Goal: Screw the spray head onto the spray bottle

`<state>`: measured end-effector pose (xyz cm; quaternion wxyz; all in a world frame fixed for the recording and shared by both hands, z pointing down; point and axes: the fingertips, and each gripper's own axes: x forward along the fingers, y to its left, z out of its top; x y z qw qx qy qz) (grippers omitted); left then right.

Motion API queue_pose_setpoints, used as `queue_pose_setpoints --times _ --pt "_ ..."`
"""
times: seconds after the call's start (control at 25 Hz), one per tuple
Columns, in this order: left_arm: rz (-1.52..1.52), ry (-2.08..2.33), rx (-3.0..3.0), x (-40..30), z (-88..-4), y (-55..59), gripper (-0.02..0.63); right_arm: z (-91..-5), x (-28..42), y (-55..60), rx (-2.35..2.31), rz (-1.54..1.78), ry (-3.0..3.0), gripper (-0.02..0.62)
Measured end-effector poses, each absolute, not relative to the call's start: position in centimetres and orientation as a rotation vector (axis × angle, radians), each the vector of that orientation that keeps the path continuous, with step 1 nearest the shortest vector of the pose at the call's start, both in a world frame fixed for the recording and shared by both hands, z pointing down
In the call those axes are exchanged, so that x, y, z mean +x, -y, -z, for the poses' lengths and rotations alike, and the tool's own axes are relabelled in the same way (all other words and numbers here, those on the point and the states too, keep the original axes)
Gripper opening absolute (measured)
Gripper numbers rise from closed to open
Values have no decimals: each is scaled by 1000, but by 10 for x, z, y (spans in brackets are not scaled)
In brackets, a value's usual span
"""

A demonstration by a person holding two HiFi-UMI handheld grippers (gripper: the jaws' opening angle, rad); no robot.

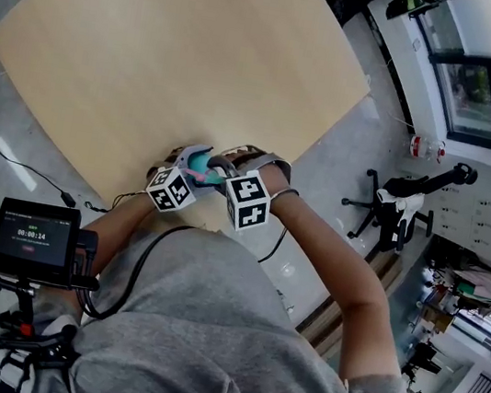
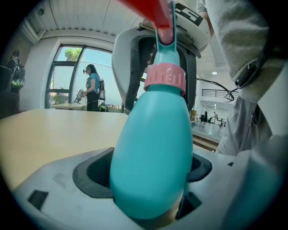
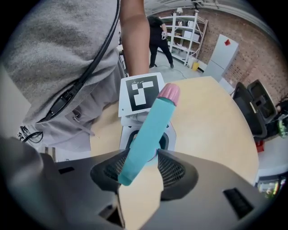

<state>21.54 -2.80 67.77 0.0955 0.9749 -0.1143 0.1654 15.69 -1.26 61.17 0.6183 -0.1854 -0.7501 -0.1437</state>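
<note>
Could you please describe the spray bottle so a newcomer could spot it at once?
Look to the near edge of the pale wooden table, where the person's two grippers meet. The spray bottle is the egg-shaped body clamped in the left gripper, under the spray head in the right gripper. Unlike the grey grippers, it is bright teal with a pink neck ring.

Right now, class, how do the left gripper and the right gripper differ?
The left gripper is closed on the fat teal bottle, jaws wide; the right gripper is closed on the slim spray head, jaws closer. The left gripper points roughly level across the table; the right gripper points steeply down at it. Both grip teal parts near the table's edge.
</note>
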Motion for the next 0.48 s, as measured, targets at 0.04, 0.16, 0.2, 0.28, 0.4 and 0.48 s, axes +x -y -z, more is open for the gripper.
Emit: queue_pose_setpoints --times 0.04,0.16,0.2,0.28,0.4,0.48 --pt "-491 338 2890 215 -678 28 411 -612 157 12 -432 330 1728 170" --pt "-492 334 2892 216 -677 27 411 -612 158 11 -441 330 1728 170" --pt "-492 331 2893 217 -677 26 411 -611 159 11 -443 337 1723 170" --pt "-493 323 2895 218 -676 25 411 -609 162 11 -446 354 1711 170" --pt "-491 318 2899 219 -675 23 411 -605 166 11 -439 361 1701 170" --pt "-491 316 2901 219 -674 22 411 -601 168 11 -435 362 1698 170"
